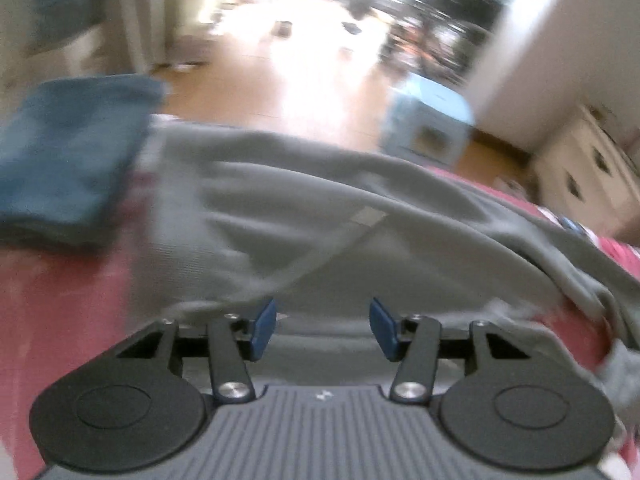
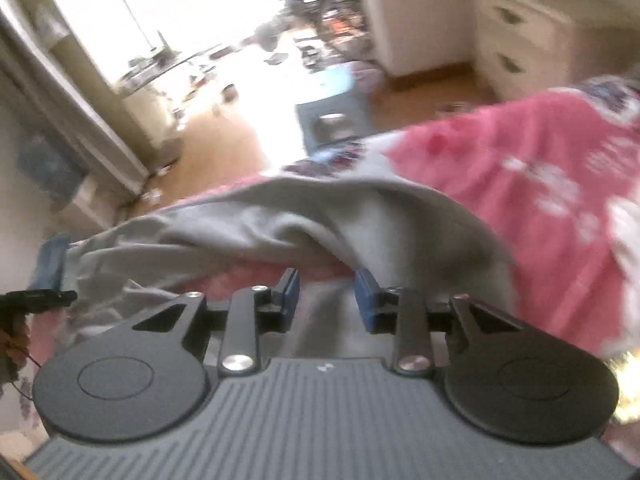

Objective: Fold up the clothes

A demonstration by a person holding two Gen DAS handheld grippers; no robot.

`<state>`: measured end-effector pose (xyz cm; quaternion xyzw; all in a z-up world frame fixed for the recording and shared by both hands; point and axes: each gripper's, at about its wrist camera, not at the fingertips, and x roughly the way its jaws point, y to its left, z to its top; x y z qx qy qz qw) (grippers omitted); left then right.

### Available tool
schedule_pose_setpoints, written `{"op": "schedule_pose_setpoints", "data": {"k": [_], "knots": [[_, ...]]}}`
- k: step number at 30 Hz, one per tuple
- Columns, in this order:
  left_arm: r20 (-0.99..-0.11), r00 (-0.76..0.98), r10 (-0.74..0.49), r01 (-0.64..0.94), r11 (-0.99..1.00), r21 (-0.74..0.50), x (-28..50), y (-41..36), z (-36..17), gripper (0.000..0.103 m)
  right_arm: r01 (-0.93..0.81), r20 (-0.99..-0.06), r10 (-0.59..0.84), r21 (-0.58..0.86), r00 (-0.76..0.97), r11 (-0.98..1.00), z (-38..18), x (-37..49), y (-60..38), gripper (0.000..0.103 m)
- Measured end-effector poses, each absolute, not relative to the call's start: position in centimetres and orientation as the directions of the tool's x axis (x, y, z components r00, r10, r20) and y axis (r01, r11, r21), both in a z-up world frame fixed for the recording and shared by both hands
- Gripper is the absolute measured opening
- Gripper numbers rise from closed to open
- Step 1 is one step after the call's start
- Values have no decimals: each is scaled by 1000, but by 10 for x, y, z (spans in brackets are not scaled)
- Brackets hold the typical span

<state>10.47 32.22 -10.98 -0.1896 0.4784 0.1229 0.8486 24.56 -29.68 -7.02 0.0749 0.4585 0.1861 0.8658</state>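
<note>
Hand-held gripper pair over grey garment (image 1: 320, 216) on bed (image 2: 520, 168).
Left hand-held gripper (image 1: 323, 326) and right hand-held gripper (image 2: 327, 296) both gape empty; pinch matching edges evenly.

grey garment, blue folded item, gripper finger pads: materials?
Grey garment: soft knit, probably cotton jersey; matte, drapes in loose folds, fine ribbing faintly visible.
Blue folded item: thicker matte cloth, maybe terry or denim; blur leaves it open.
Left gripper and right gripper finger pads: blue, smooth, likely rubber or plastic, on black linkages.
</note>
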Motion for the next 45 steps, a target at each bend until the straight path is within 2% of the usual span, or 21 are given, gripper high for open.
{"op": "schedule_pose_setpoints", "data": {"k": [2,4,5,11,15,20,22,24,25,26,27,30,36,42,45], "knots": [[-863,502,64,-441,877,-191,100,344,-112,55,-303,-753,434,319,494,898,-69,271,-272,34],[-865,495,81,-472,861,-189,97,358,-115,55,-409,-760,466,287,453,866,-73,289,-227,43],[-868,489,87,-481,857,-185,96,364,-117,56,-470,-765,476,259,435,844,-77,300,-202,48],[-893,443,79,-476,865,-159,102,390,-139,59,-717,-820,455,81,346,692,-101,359,-75,62],[-909,412,54,-459,875,-156,109,394,-154,59,-757,-872,353,-29,338,653,-131,400,-41,63],[-915,394,89,-360,931,-65,119,382,-161,62,-719,-929,271,9,251,695,-166,442,-51,63],[-916,383,118,-323,946,-14,124,375,-162,62,-706,-942,265,45,205,706,-177,447,-57,61],[-915,378,142,-297,955,26,129,369,-163,62,-698,-948,266,69,177,712,-184,447,-62,47],[-914,375,152,-292,956,39,131,367,-163,62,-706,-948,258,51,189,706,-184,443,-61,39],[-914,373,162,-287,956,52,134,365,-163,63,-713,-947,250,33,201,700,-183,439,-60,16],[-913,371,171,-282,957,65,136,363,-163,63,-720,-946,243,14,215,693,-182,436,-59,7],[-909,370,190,-263,960,94,140,359,-163,63,-731,-916,247,-70,316,678,-159,425,-58,5],[-906,373,201,-248,962,112,144,356,-164,61,-648,-817,266,-165,513,744,-113,438,-62,4],[-906,377,191,-242,965,102,147,358,-165,61,-587,-828,218,-157,517,794,-145,458,-56,4],[-898,413,155,-256,965,49,145,366,-155,57,-562,-834,212,-136,510,816,-161,459,-57,4]]}}
